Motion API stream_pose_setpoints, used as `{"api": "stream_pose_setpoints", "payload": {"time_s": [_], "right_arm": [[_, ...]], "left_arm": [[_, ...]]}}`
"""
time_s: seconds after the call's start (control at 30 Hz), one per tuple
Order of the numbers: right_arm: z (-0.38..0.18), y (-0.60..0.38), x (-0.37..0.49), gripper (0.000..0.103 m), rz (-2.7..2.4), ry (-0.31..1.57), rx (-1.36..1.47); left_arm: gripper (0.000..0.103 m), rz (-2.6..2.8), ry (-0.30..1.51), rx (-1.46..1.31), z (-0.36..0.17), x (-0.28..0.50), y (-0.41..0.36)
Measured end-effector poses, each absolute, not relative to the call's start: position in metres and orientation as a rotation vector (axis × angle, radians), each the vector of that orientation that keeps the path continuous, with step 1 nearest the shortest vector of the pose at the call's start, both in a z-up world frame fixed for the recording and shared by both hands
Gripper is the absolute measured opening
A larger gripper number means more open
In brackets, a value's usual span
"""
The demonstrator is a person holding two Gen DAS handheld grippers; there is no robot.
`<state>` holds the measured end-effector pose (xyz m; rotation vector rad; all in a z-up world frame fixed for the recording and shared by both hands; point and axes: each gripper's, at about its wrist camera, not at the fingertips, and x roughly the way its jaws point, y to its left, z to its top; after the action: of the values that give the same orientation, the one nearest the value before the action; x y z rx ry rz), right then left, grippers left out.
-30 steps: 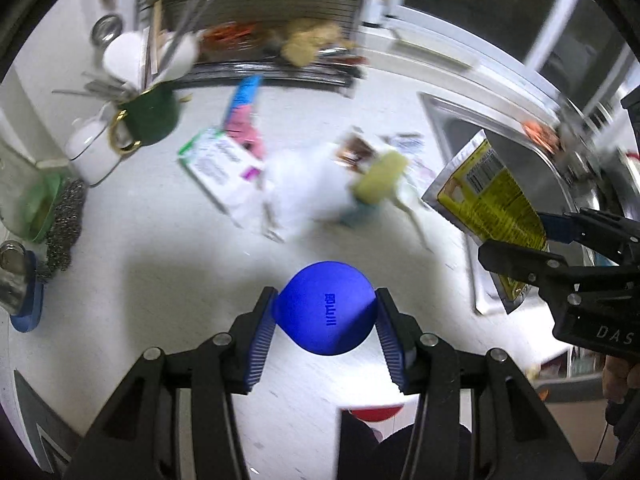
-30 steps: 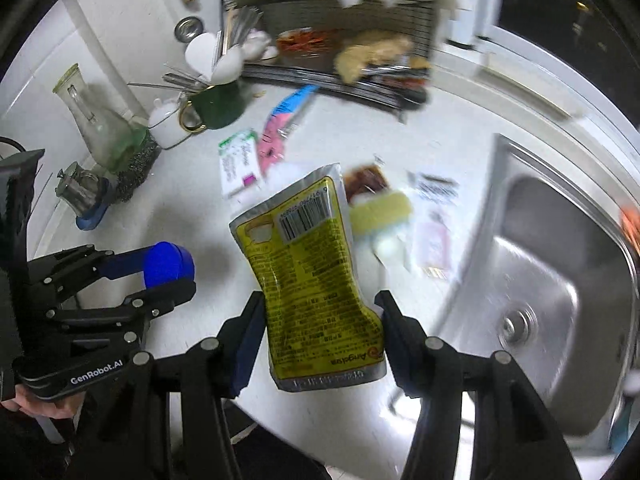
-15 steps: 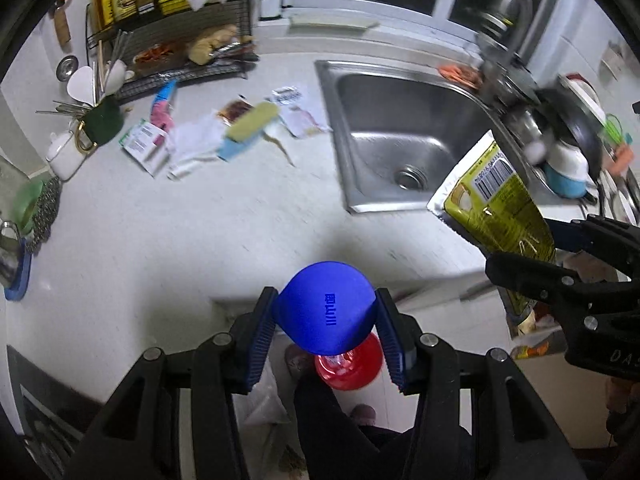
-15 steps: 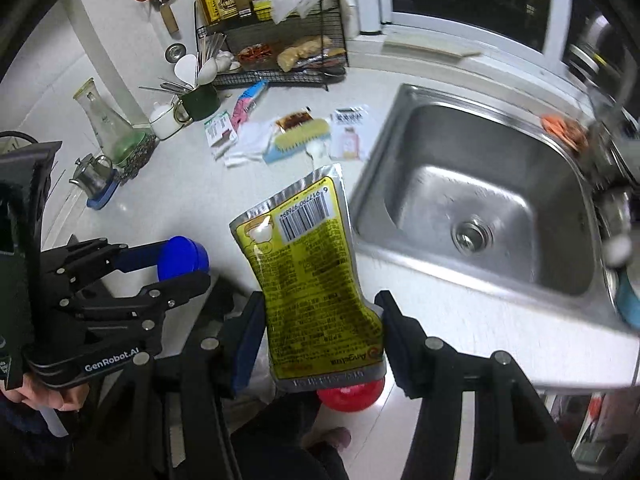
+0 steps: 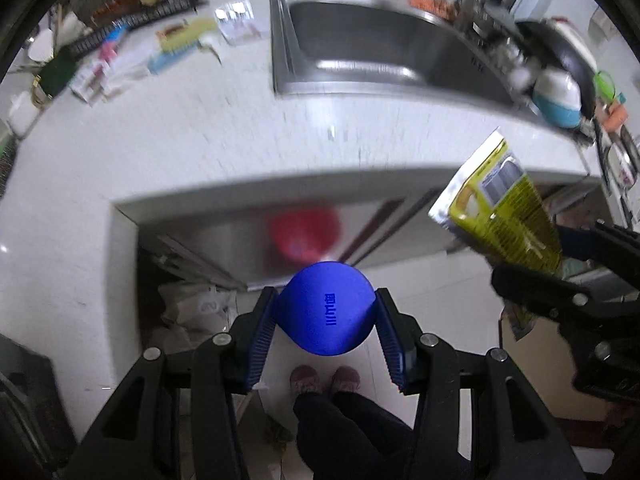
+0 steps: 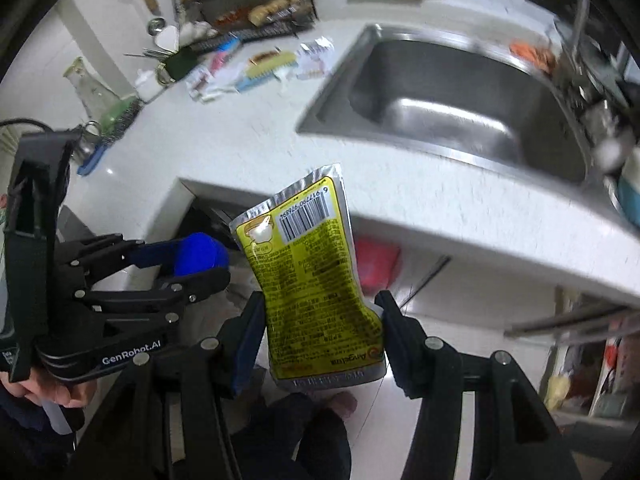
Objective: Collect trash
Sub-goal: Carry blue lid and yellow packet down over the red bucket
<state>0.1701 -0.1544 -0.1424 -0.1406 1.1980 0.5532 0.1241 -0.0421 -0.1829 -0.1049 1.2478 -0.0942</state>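
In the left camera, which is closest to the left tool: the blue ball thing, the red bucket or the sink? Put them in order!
1. Blue cap: gripped in the left tool.
2. Red bucket: just beyond, below the counter.
3. Sink: farthest, up on the counter.

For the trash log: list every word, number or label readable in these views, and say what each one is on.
"GenRobot.AI": white lettering on the black body of the left gripper.
"6 917790 976894": upside down beside the barcode on the yellow and silver foil pouch held in the right gripper.
Blue raised characters on the round blue cap: not legible.
Pouch fine print and brand word: too small to read.
Countertop wrappers: blurred.
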Motion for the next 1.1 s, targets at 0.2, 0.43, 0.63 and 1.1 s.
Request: {"api": "stream_pose_setpoints", "payload": {"time_s": [0.2,0.43,0.63,1.1], "right_arm": [[-0.205,-0.169,0.173,0.052,0.515,1.247,-0.113],[-0.307,-0.182,0.185,0.052,0.482,1.298,-0.089],[-0.406,-0.184,0.201,0.052,0.472,1.325,-0.078],[-0.498,-0.192,0.206,0.052,0.429,1.351,-0.007]], "left_arm": [[0.046,-0.125,1.320,-0.103,-0.264,0.130,-0.061],[0.046,-0.144,1.362,-0.105,-0.371,0.139,-0.081],[0.046,-0.167,1.375,-0.067,-0.453,0.141,-0.090],[0.046,-0.222,1.396,0.008,-0.524,0.150,-0.103]]}}
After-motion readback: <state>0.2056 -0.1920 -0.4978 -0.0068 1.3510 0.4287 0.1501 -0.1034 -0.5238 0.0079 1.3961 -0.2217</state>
